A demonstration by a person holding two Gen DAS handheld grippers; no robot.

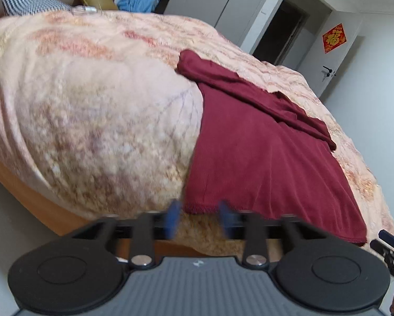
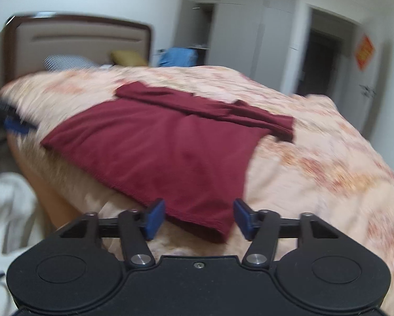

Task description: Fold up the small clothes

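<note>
The dark red knit top (image 2: 170, 144) lay flat on the bed's floral blanket (image 1: 91, 105), soft and light (likely to sag), best pinched at its near hem corners, both left tongs (image 1: 200, 217) and right tongs (image 2: 199, 218) released

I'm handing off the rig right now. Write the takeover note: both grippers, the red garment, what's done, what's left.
Left gripper: open, at the hem's left corner, gripping nothing.
Right gripper: open, at the hem's right corner, pads clear of the cloth.
Maroon garment: spread flat on the peach blanket, hem at the near edge of the bed; both sleeves are already folded across the top.
Left: probably regrip the hem corners and fold the body up toward the sleeves, then tidy.
</note>
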